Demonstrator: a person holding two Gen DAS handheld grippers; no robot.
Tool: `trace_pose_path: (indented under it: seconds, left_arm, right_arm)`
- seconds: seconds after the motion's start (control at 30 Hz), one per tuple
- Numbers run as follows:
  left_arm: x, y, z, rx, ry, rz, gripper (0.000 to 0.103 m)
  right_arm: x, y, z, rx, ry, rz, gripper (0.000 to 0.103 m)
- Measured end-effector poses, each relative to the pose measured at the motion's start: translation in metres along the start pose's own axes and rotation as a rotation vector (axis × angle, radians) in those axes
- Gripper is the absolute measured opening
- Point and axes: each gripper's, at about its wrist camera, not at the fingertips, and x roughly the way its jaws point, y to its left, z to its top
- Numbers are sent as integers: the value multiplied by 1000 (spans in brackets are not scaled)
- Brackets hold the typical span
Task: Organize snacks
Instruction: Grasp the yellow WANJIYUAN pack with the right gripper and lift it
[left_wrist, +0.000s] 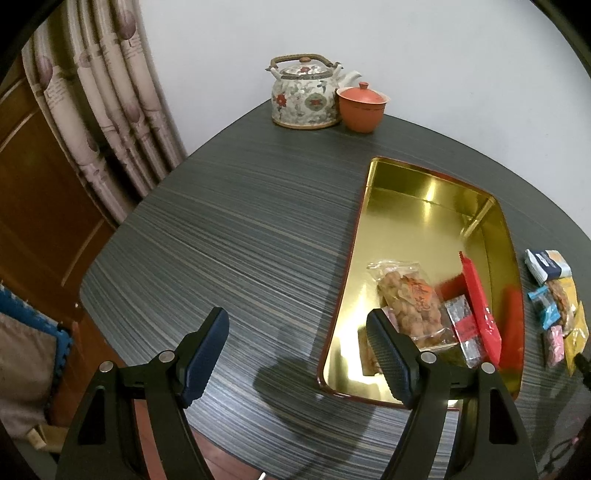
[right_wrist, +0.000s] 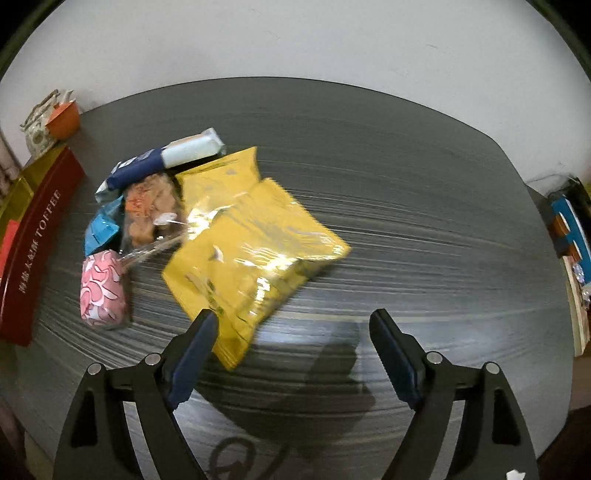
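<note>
A gold-lined tin (left_wrist: 424, 192) with red outer walls (right_wrist: 40, 236) lies on the dark striped table. In it lie a clear bag of brown snacks (left_wrist: 410, 299), a red packet (left_wrist: 480, 306) and a silver-red packet (left_wrist: 463, 325). My left gripper (left_wrist: 299, 343) is open and empty above the table, left of the tin's near end. To the right of the tin is a pile of snacks: yellow packets (right_wrist: 251, 251), a pink wrapped piece (right_wrist: 101, 291), a blue-white packet (right_wrist: 162, 158), a light blue one (right_wrist: 99, 229) and a clear bag (right_wrist: 147, 210). My right gripper (right_wrist: 295, 343) is open and empty, just near of the yellow packets.
A floral teapot (left_wrist: 306, 96) and a lidded terracotta cup (left_wrist: 360, 107) stand at the table's far corner. A curtain (left_wrist: 99, 122) and wooden door are to the left. Books (right_wrist: 572, 236) are stacked off the table's right edge.
</note>
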Motion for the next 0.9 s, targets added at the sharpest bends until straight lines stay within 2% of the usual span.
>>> trace_pose_path:
  seconds: [0.13,0.23,0.37,0.5,0.7,0.9]
  left_arm:
    - [0,-4,-1,16,-5,-9,77]
    - [0,-7,-2,26,-11,-19,77]
    - [-5,-8,0,36,-45,-21,77]
    - [-6,-8,2,43,-53,-39,77]
    - [-8,-14,2,84,-73,-31,77]
    - [-12,-24,-1,137,-67,-19,77]
  right_arm:
    - [-14,-7,10,124,-30,57,82]
    - [-13,-8,21,205,-12,78,82]
    - [1,8,43,254,12,18,82]
    - [20,22,56,263,54,-12,82]
    - [30,21,49,211,84,-4,80]
    - [22,9,21,129,52,68,67]
